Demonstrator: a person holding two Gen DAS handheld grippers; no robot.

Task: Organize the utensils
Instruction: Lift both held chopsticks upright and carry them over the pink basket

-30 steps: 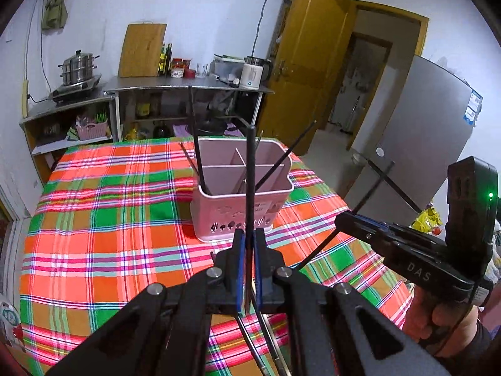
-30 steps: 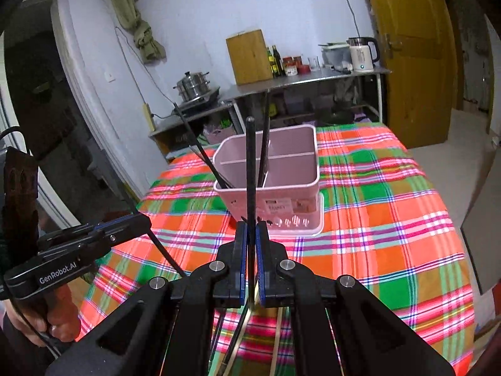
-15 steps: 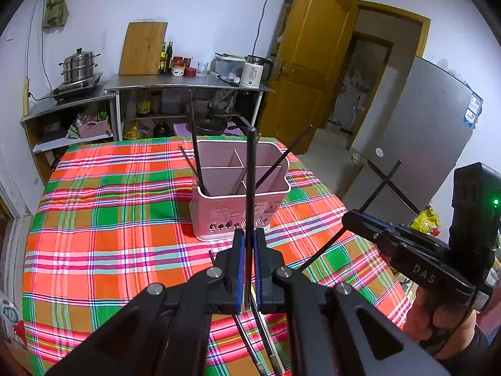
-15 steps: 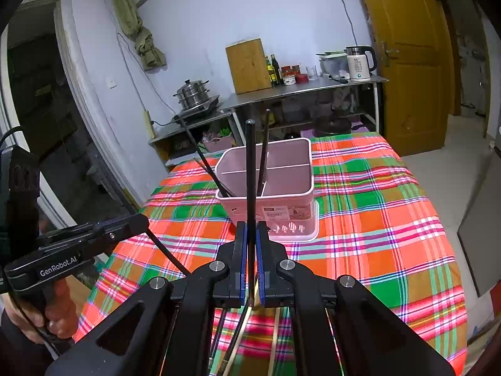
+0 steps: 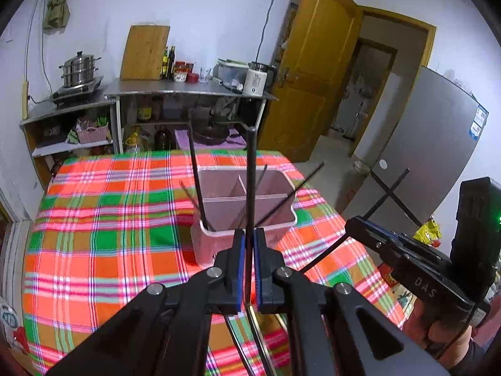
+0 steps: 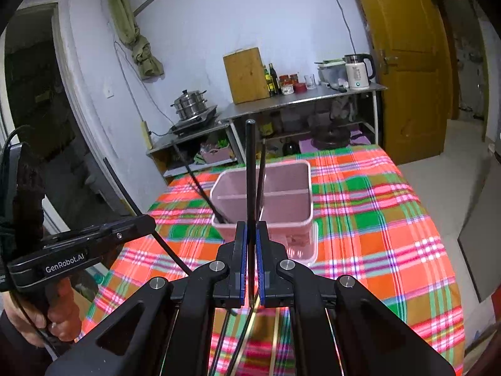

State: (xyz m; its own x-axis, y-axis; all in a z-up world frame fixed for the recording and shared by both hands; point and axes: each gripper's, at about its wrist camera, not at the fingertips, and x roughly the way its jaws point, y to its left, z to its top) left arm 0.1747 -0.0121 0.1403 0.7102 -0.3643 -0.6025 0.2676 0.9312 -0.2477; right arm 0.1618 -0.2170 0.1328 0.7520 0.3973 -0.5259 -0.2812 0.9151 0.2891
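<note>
A pink divided utensil holder (image 5: pixel 216 244) (image 6: pixel 281 188) stands mid-table on the plaid cloth, with a few black chopsticks (image 5: pixel 195 169) (image 6: pixel 200 188) leaning in it. My left gripper (image 5: pixel 249 235) is shut on one black chopstick (image 5: pixel 250 163) that stands upright in front of the holder. My right gripper (image 6: pixel 250 228) is likewise shut on a black chopstick (image 6: pixel 249 163). In each wrist view the other gripper shows at the side, the right gripper (image 5: pixel 360 225) and the left gripper (image 6: pixel 141 222), each with its stick slanting through the jaws. Both grippers hover short of the holder, above the table.
Several loose chopsticks (image 5: pixel 238 344) (image 6: pixel 275 338) lie on the cloth under the grippers. A steel counter (image 5: pixel 188 89) with kettle, bottles and cutting board stands behind the table, a stove with a pot (image 5: pixel 78 69) to its left. A grey fridge (image 5: pixel 432 131) stands right of the table.
Both grippers have risen with their chopsticks, so the holder sits lower in both views. The jaws stay shut.
</note>
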